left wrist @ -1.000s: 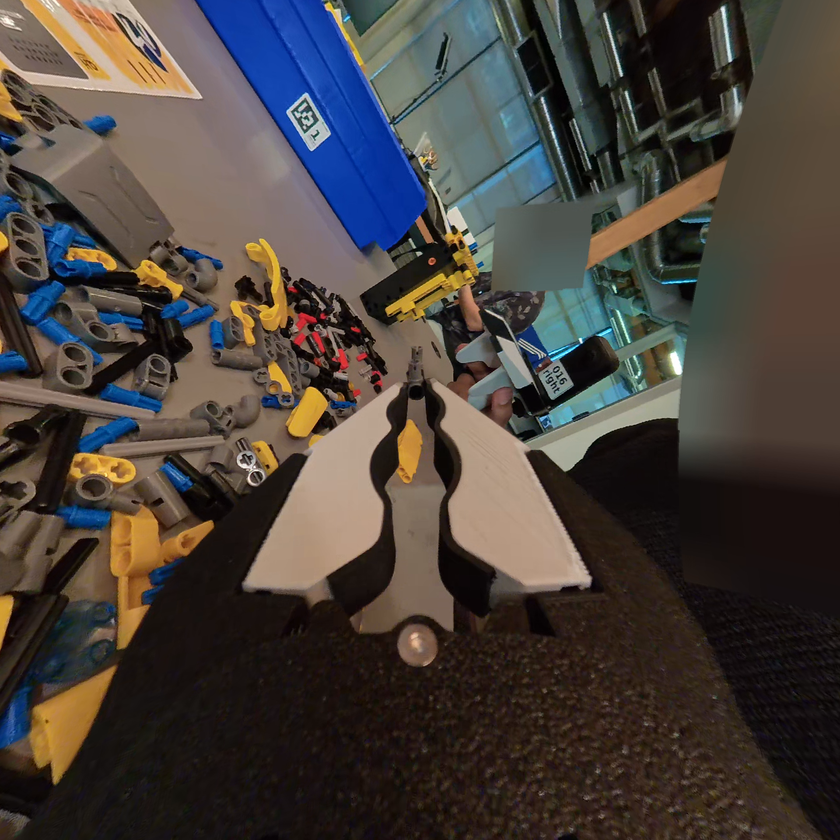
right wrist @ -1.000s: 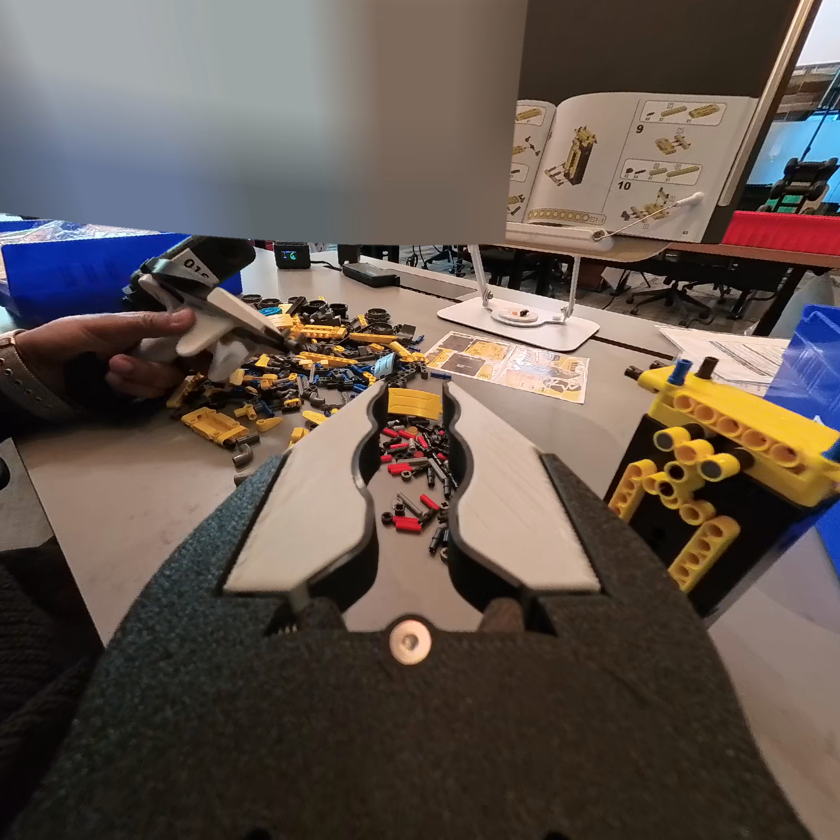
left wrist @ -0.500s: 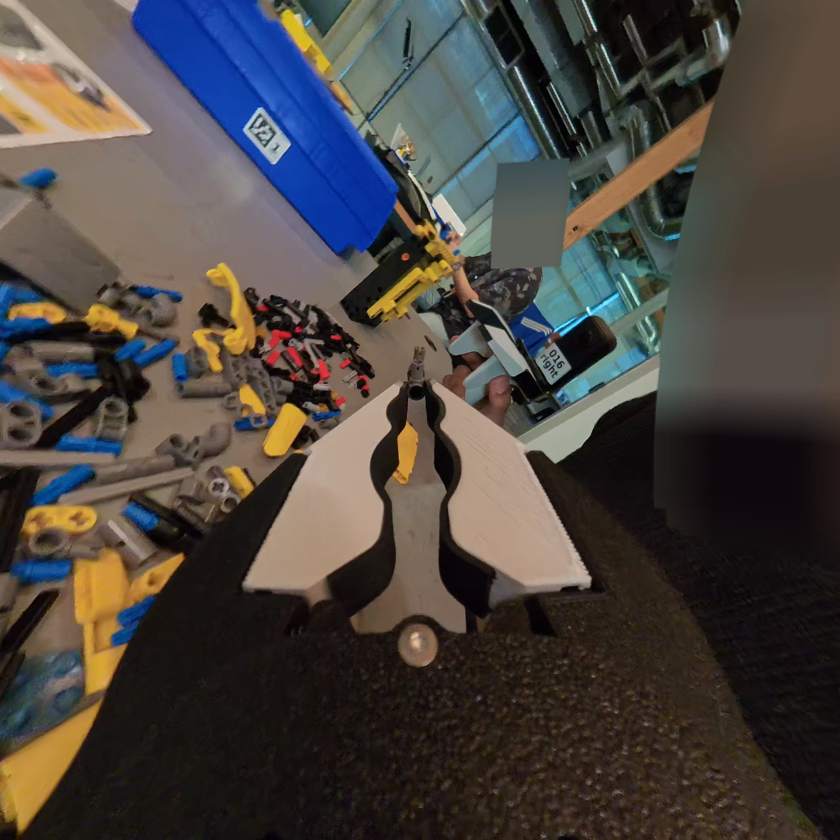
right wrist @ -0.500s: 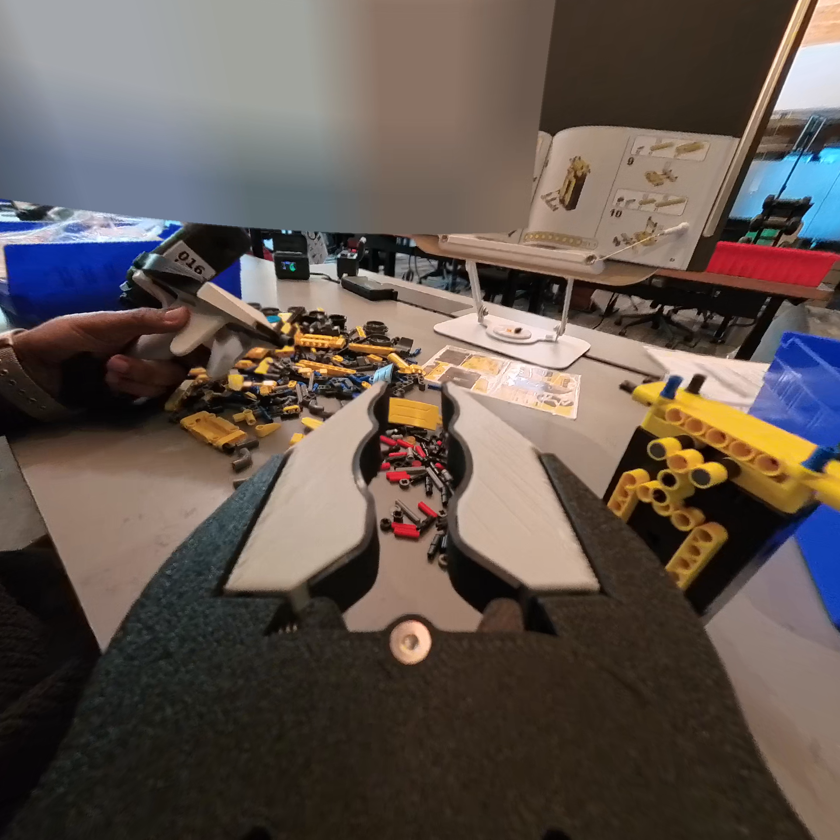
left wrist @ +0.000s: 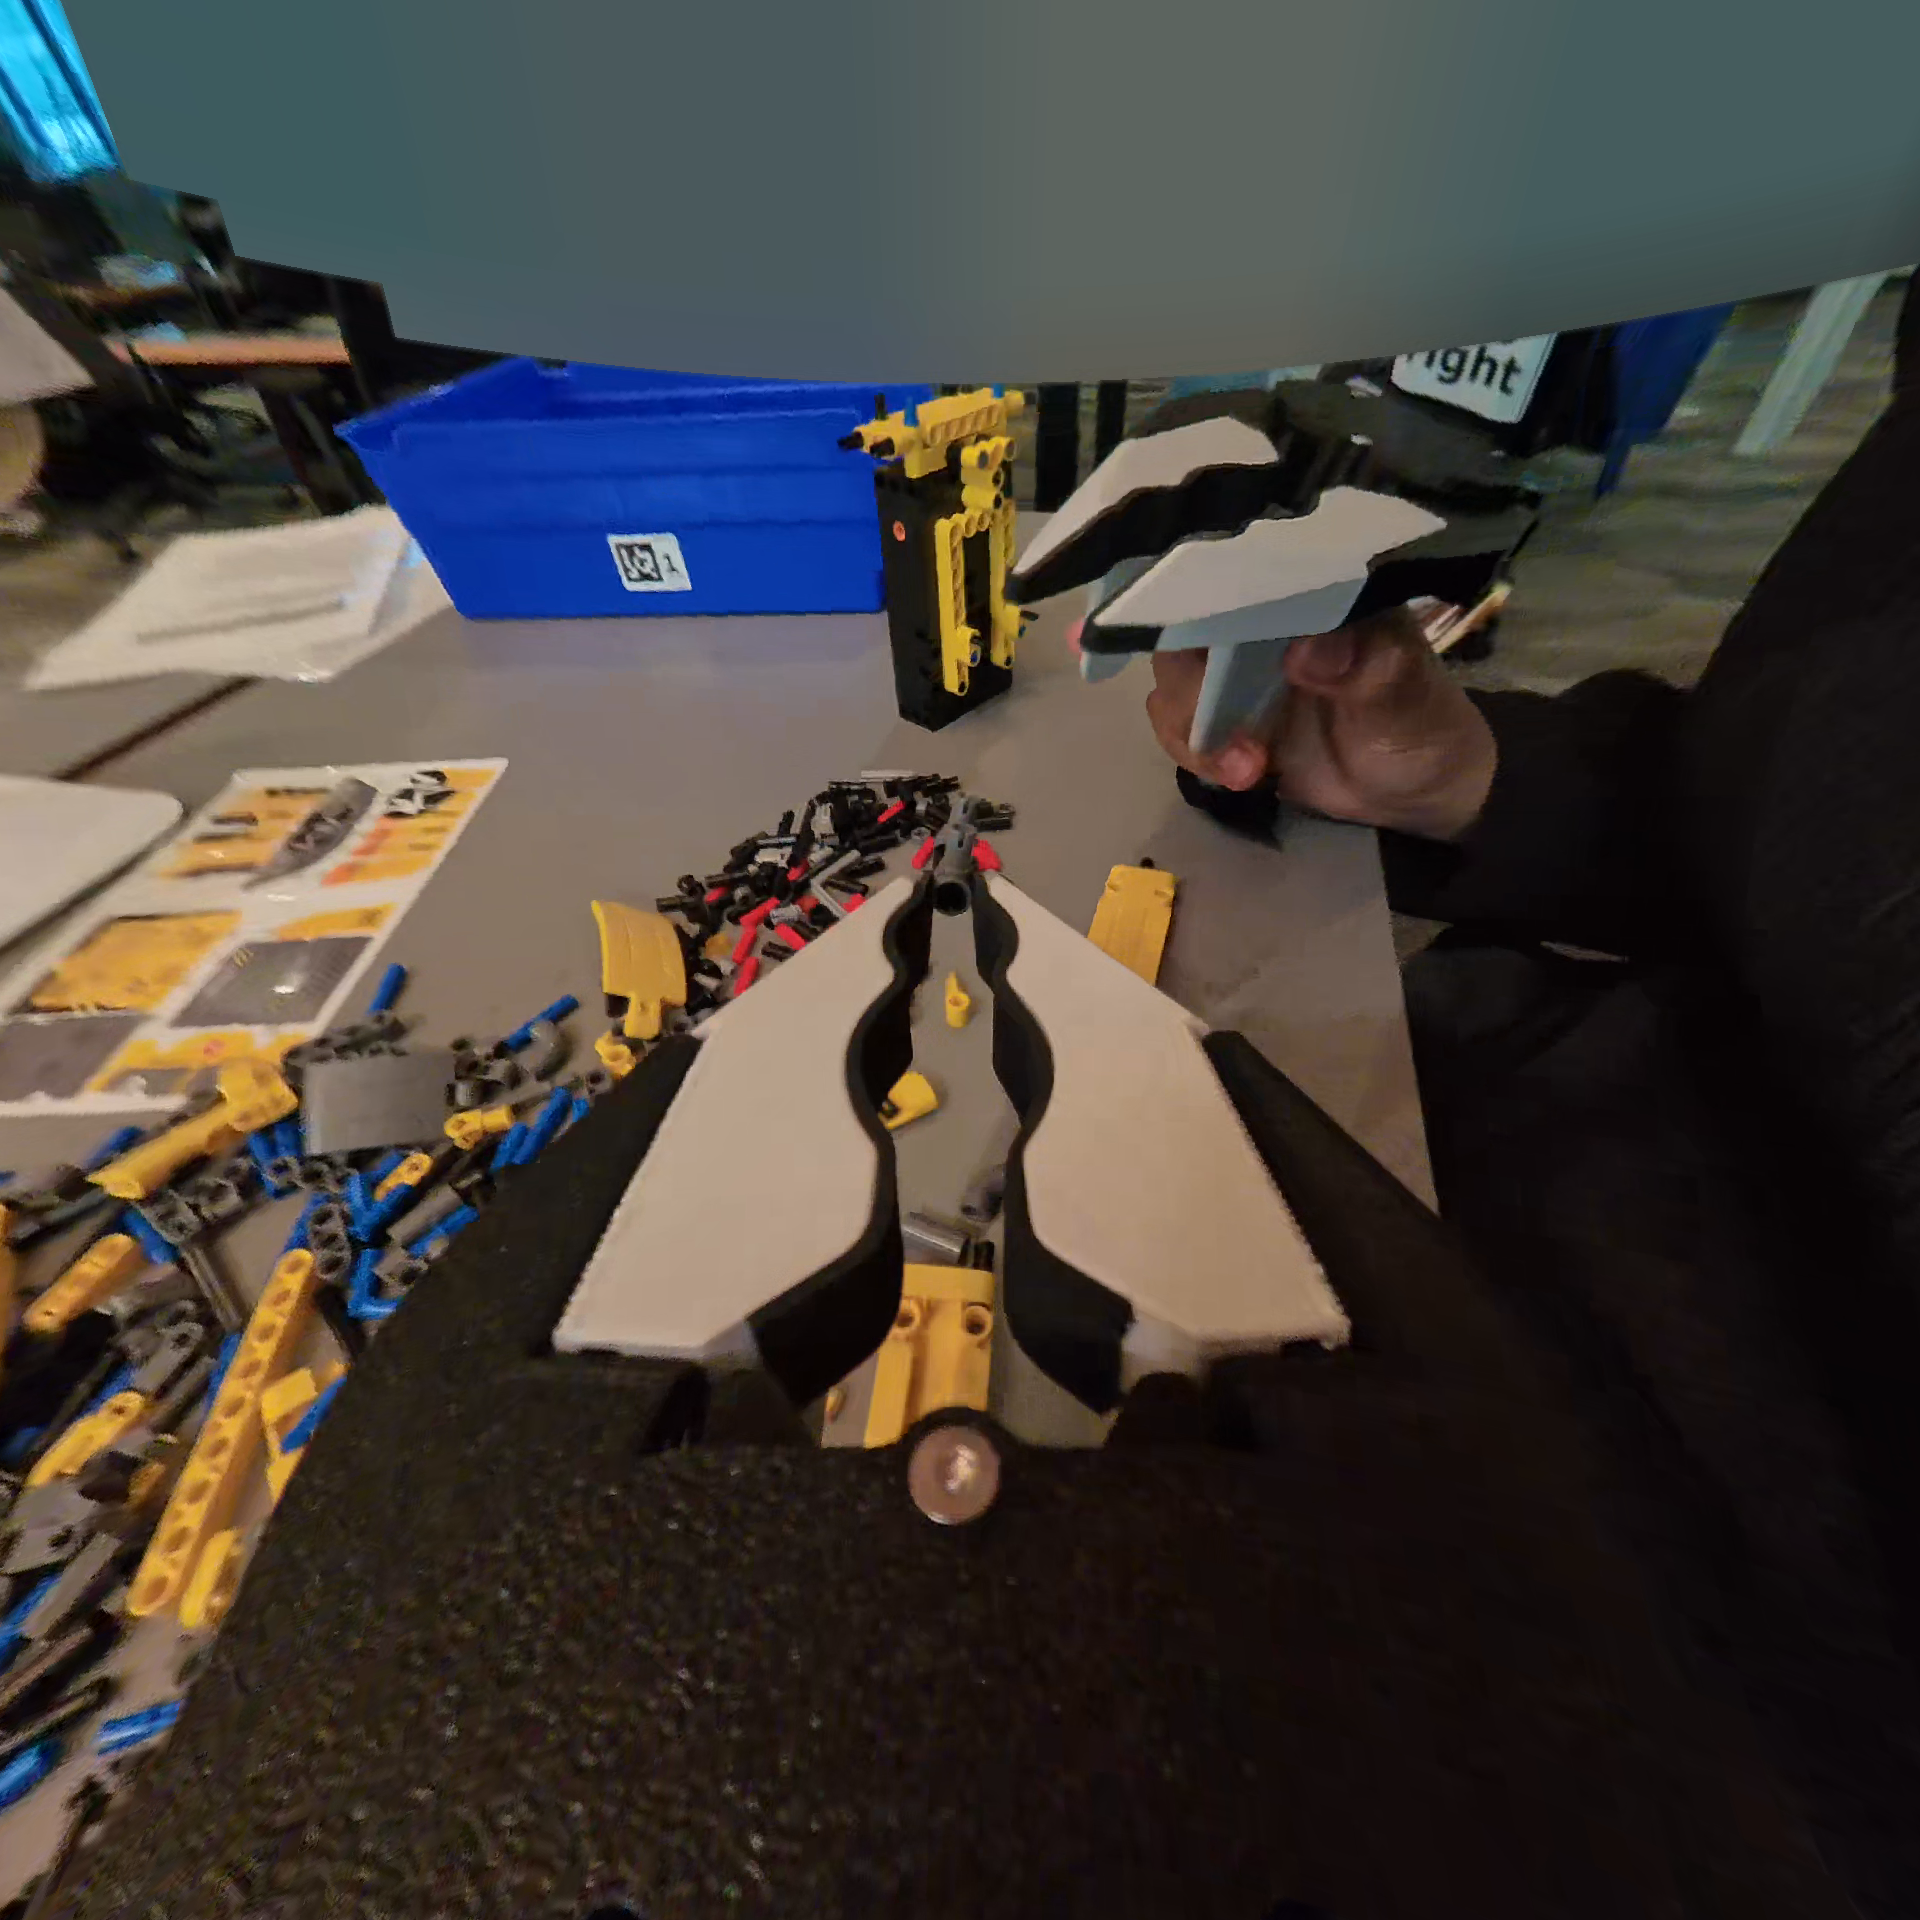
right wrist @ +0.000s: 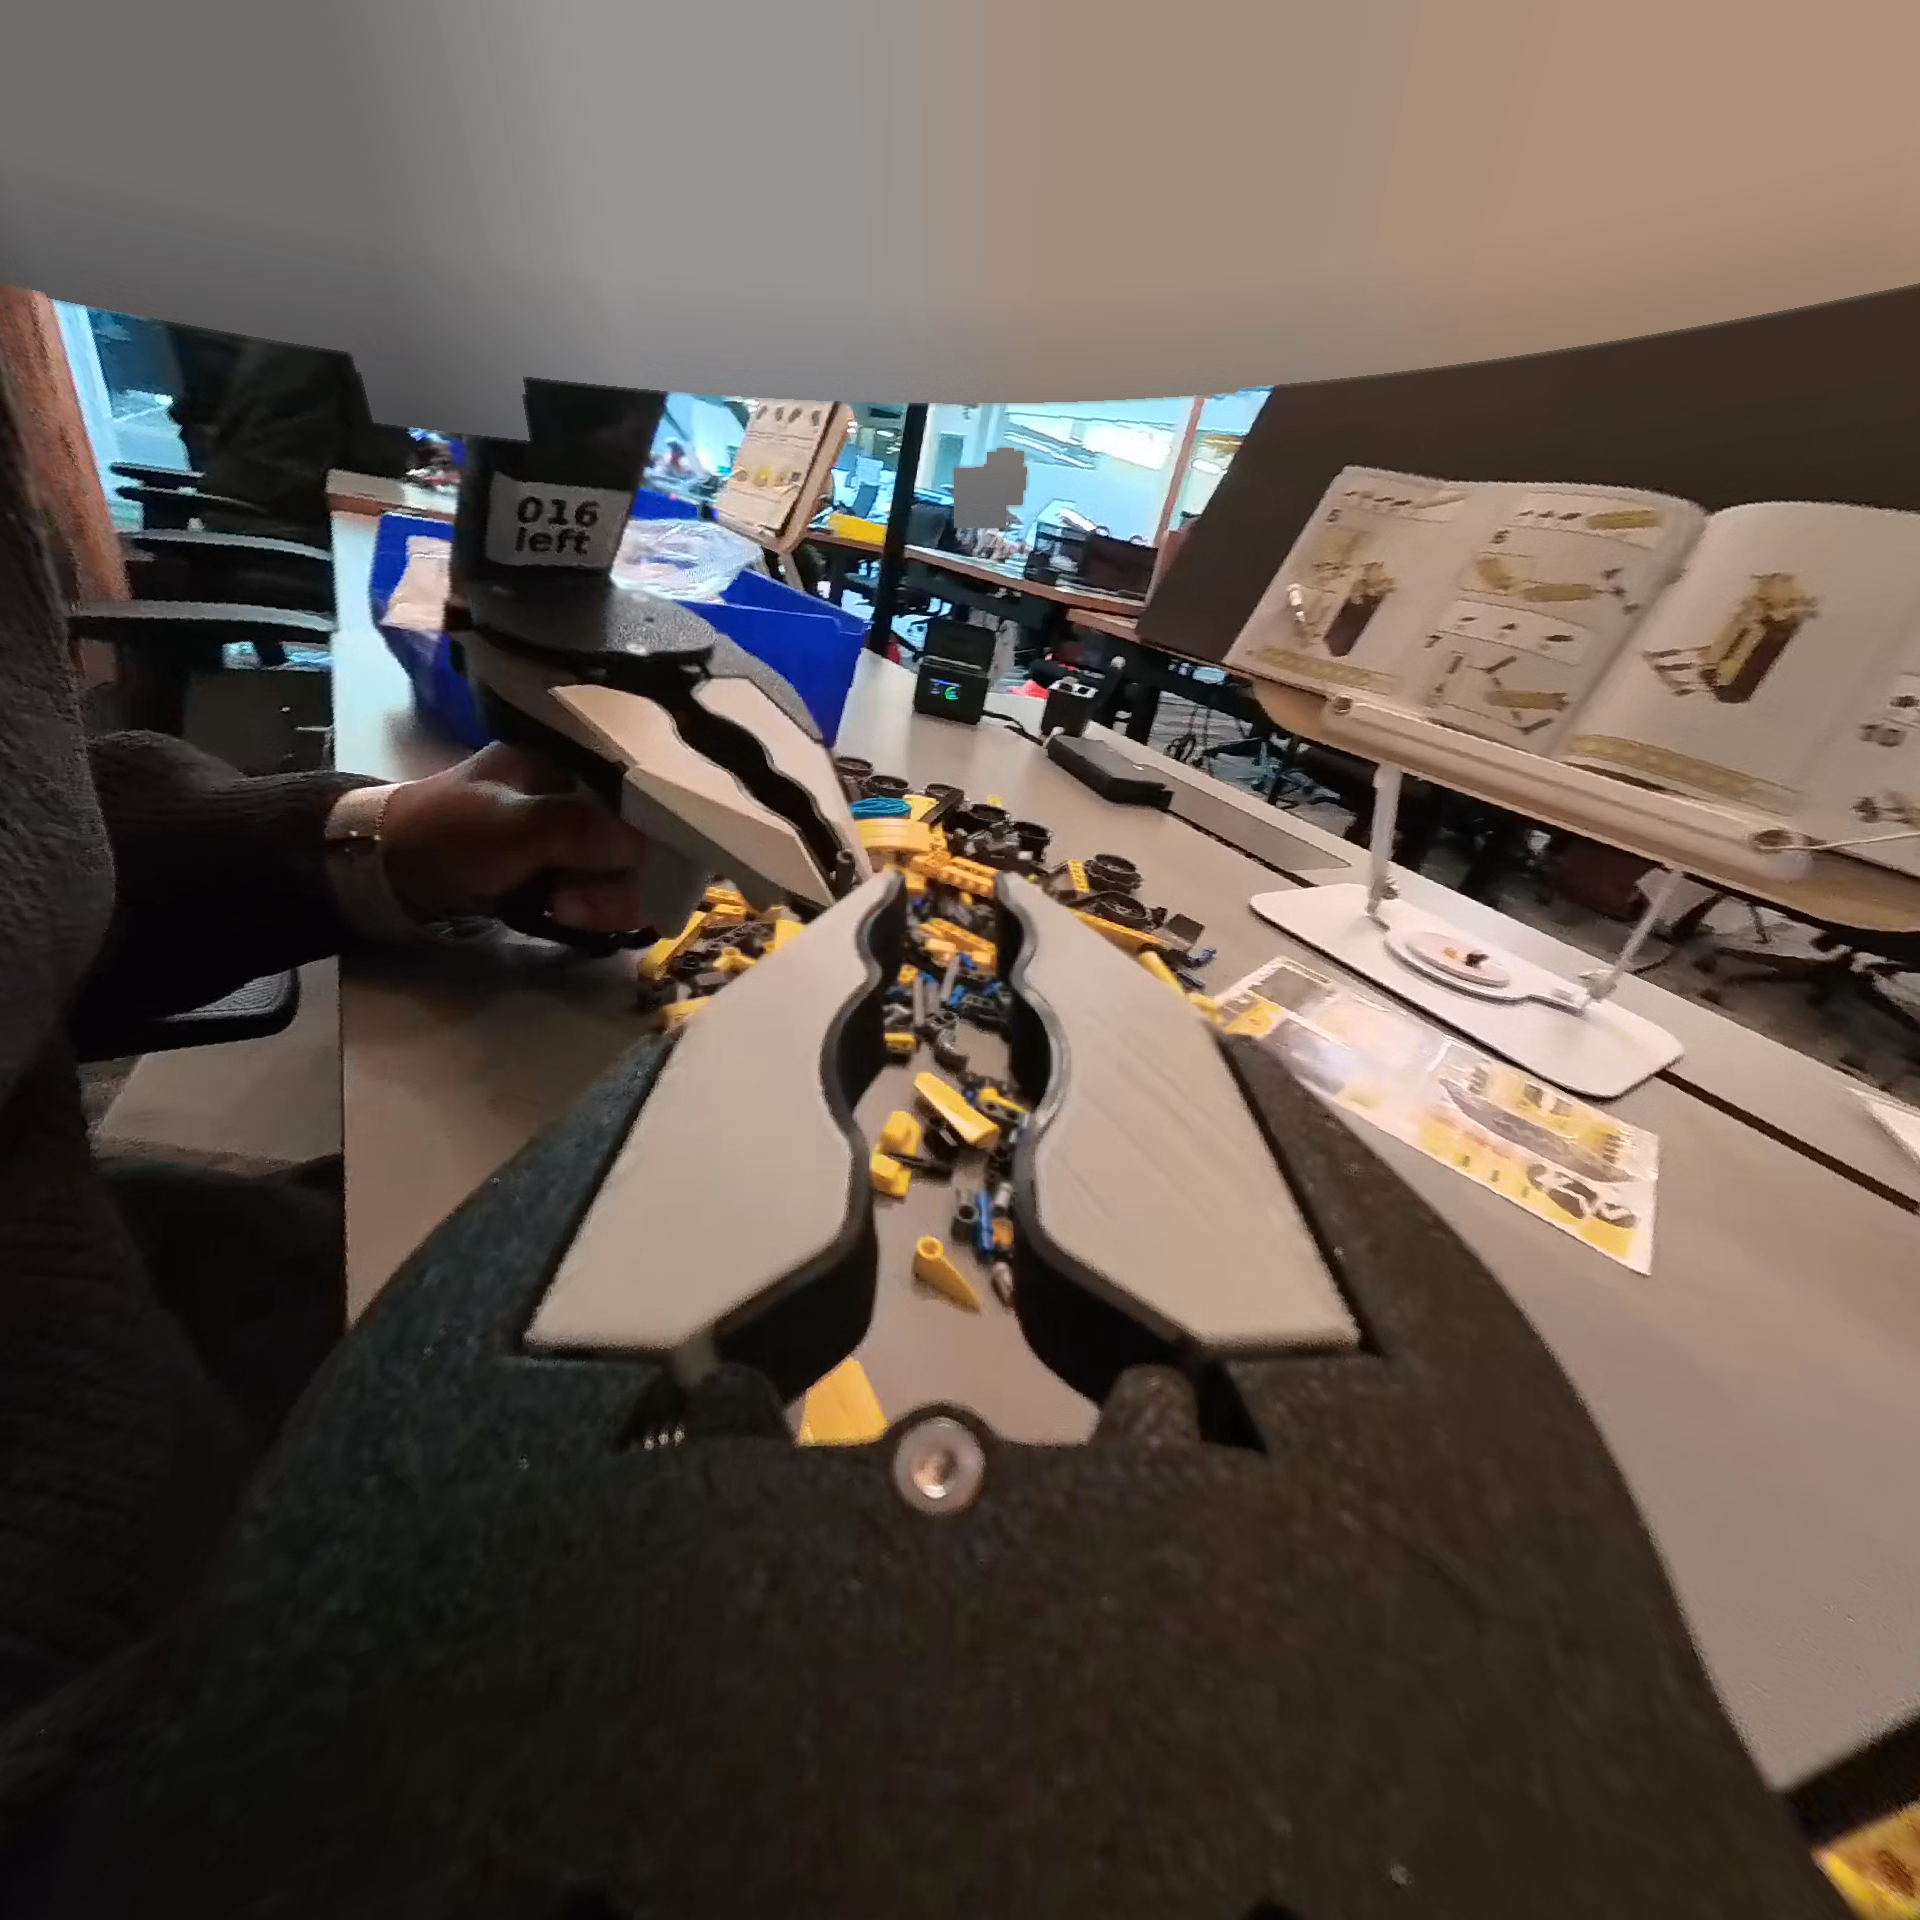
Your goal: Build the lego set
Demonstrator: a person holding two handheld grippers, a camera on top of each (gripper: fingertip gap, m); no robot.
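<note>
1. A small grey connector piece [left wrist: 954, 854] is pinched at the tips of the left gripper [left wrist: 952, 896], whose jaws are nearly closed, above a scatter of black and red pins [left wrist: 810, 883] on the grey table [left wrist: 665, 717].
2. The right gripper [right wrist: 943, 883] is held slightly parted with nothing gripped, over loose yellow, blue and black building pieces [right wrist: 951, 1101].
3. A black-and-yellow assembled block [left wrist: 951, 566] is stood upright beside a blue bin [left wrist: 623, 488].

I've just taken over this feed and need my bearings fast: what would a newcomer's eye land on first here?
First, the left gripper, shut on a small grey connector piece above the scatter of black and red pins. Next, the black-and-yellow brick assembly standing upright in front of the blue bin, with the right gripper, fingers apart and empty, close beside it. In the right wrist view, an open instruction booklet sits on a stand to the right.
</note>
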